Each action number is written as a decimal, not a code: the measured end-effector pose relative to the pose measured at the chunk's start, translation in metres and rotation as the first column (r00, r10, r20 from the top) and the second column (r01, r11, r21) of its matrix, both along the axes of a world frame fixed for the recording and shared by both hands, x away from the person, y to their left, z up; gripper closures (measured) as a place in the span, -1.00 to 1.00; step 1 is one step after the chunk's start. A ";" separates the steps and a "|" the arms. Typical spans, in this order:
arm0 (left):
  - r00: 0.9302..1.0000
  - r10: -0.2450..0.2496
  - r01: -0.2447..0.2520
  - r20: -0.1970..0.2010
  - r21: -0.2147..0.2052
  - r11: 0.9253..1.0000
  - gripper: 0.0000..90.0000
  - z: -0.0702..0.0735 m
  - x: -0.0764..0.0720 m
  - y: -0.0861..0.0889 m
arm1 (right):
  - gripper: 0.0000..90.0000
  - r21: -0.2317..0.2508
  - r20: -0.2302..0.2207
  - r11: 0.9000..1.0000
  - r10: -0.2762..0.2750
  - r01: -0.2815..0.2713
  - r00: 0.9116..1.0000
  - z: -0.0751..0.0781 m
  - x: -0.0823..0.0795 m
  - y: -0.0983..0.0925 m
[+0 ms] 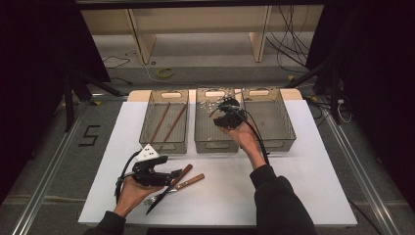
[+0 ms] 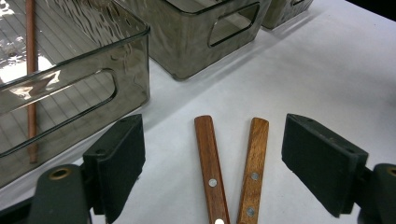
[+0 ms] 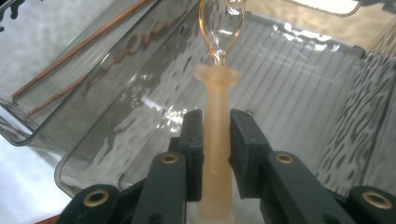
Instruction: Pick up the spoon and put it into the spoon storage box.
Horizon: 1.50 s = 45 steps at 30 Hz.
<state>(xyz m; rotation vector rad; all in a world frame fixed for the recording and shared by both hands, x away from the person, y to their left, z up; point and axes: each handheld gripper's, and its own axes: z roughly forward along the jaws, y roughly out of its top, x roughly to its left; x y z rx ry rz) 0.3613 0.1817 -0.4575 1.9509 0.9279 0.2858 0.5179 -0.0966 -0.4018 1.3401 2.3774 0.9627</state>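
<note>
We have our right gripper (image 3: 216, 140) clamped on the pale handle of a clear plastic spoon (image 3: 215, 140), held over the middle bin (image 1: 213, 142). It looks light, stiff and slick, likely brittle at the thin neck below the bowl, so we judge the thick ribbed handle the safest hold. Our left gripper (image 2: 212, 161) stands wide open over two wooden-handled utensils (image 2: 210, 163) on the white table (image 2: 327, 70), gripping nothing; those handles offer firmer, less slippery purchase.

three bins (image 1: 164, 117), two chopsticks (image 1: 160, 122); two wooden-handled utensils (image 1: 183, 180)
</note>
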 end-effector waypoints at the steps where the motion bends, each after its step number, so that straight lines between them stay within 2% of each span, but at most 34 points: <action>1: 1.000 -0.001 0.001 0.000 0.001 1.000 -0.54 0.000 0.000 0.000 | 0.70 -0.001 -0.003 1.000 0.002 -0.002 1.000 -0.001 0.000 0.000; 4: 1.000 -0.001 0.001 -0.002 0.000 1.000 -0.54 0.000 0.000 0.000 | 0.66 0.011 -0.013 1.000 -0.003 0.003 1.000 -0.003 0.001 0.001; 7: 1.000 -0.001 0.001 -0.003 0.002 1.000 -0.54 0.000 0.000 0.000 | 0.40 0.040 -0.031 0.999 0.002 -0.001 1.000 -0.004 0.002 0.001; 8: 1.000 0.000 0.000 -0.004 0.002 1.000 -0.54 0.000 0.000 0.001 | 0.37 0.048 -0.032 0.999 0.004 -0.003 0.999 -0.003 0.002 0.000; 16: 1.000 -0.005 0.005 -0.009 0.004 1.000 -0.54 0.000 0.001 0.001 | 0.10 0.071 0.004 0.997 0.032 -0.032 0.999 0.008 -0.009 -0.007; 23: 1.000 -0.009 0.009 -0.010 0.004 1.000 -0.55 0.000 0.001 0.000 | -0.06 0.094 0.039 0.993 0.064 -0.068 0.997 0.014 -0.029 -0.018; 28: 1.000 -0.011 0.011 -0.017 0.005 1.000 -0.55 0.000 0.001 -0.001 | -0.16 0.139 0.062 0.986 0.089 -0.097 0.994 0.018 -0.046 -0.025; 35: 1.000 -0.015 0.016 -0.028 0.012 1.000 -0.56 0.001 0.002 -0.001 | -0.22 0.157 0.107 0.973 0.152 -0.167 0.983 0.022 -0.075 -0.032; 40: 0.999 -0.020 0.021 -0.039 0.019 1.000 -0.55 0.003 0.002 -0.002 | -0.23 0.174 0.121 0.965 0.175 -0.195 0.977 0.019 -0.092 -0.040; 45: 0.997 -0.031 0.033 -0.069 0.034 0.999 -0.54 0.003 0.004 -0.004 | -0.25 0.198 0.121 0.961 0.172 -0.194 0.978 0.013 -0.106 -0.050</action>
